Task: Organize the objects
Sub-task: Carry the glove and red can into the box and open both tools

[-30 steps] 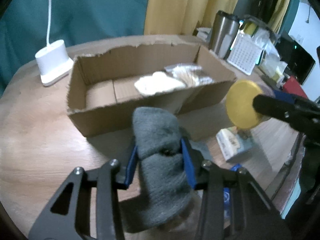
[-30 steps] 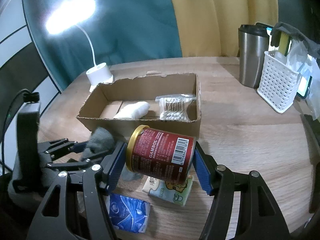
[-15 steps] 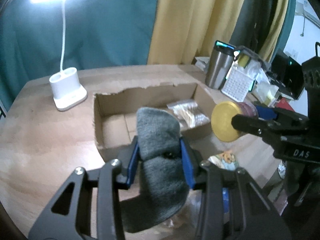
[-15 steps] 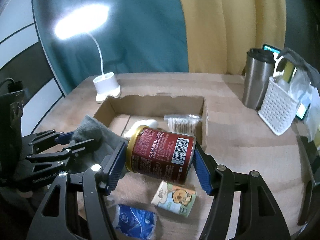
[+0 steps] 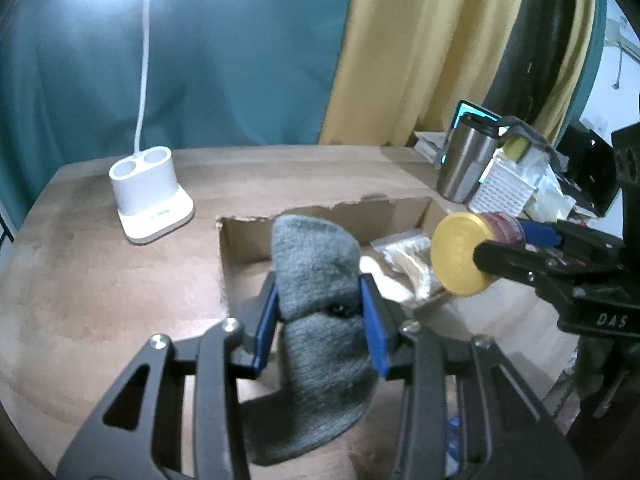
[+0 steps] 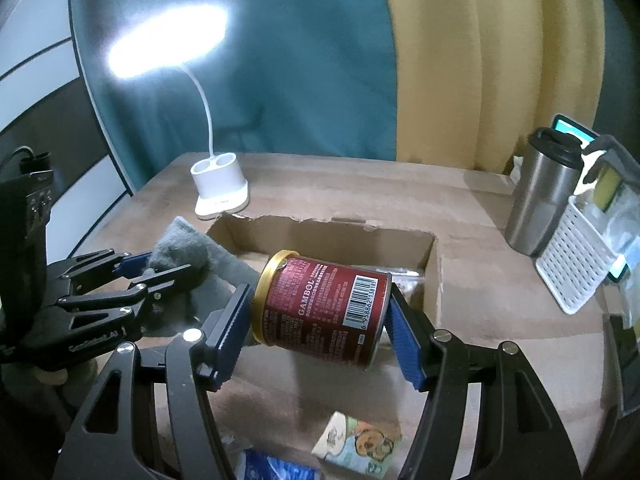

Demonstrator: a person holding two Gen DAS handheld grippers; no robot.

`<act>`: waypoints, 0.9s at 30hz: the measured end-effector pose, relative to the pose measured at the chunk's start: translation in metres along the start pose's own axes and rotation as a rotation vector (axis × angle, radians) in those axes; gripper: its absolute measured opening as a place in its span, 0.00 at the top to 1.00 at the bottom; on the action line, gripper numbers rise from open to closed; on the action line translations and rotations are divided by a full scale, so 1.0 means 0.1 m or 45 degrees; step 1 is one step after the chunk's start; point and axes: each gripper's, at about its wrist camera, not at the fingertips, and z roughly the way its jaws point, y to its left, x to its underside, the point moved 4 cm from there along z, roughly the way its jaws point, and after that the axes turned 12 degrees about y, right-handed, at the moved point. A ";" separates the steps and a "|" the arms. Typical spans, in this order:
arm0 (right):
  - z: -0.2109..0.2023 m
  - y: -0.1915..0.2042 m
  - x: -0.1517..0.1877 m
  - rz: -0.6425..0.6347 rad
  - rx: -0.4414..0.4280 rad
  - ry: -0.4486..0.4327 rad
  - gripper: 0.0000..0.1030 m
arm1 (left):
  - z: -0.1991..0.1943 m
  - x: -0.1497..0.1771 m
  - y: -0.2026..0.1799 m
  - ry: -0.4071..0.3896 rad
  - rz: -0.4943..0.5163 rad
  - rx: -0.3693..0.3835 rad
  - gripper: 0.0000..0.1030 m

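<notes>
My left gripper [image 5: 320, 320] is shut on a grey sock [image 5: 316, 264] and holds it above the near left edge of an open cardboard box [image 5: 248, 236]. The sock also shows in the right wrist view [image 6: 188, 248]. My right gripper [image 6: 320, 312] is shut on a red can with a gold lid [image 6: 324, 304], held on its side above the box's near wall [image 6: 432, 280]. In the left wrist view the can [image 5: 460, 258] hangs at the right. The box holds a bag of cotton swabs [image 5: 404, 252] and a white bundle [image 5: 376, 276].
A white lamp base [image 5: 150, 196] stands left of the box. A steel tumbler [image 6: 544, 200] and a white basket [image 6: 576, 264] stand at the right. A tissue pack [image 6: 360, 444] and a blue packet [image 6: 276, 466] lie on the wooden table near me.
Both grippers have risen and drawn back from the box with their loads. The box looks smaller and lower, and the lamp head has come into view.
</notes>
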 end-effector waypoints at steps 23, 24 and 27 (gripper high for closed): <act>0.84 0.02 -0.49 -0.035 -0.071 0.102 0.35 | 0.69 -0.23 0.34 0.112 -0.050 -0.063 0.59; 0.88 0.01 -0.51 -0.035 -0.076 0.109 0.35 | 0.71 -0.23 0.35 0.118 -0.049 -0.066 0.59; 1.02 0.00 -0.53 -0.035 -0.087 0.133 0.35 | 0.76 -0.23 0.34 0.127 -0.045 -0.075 0.56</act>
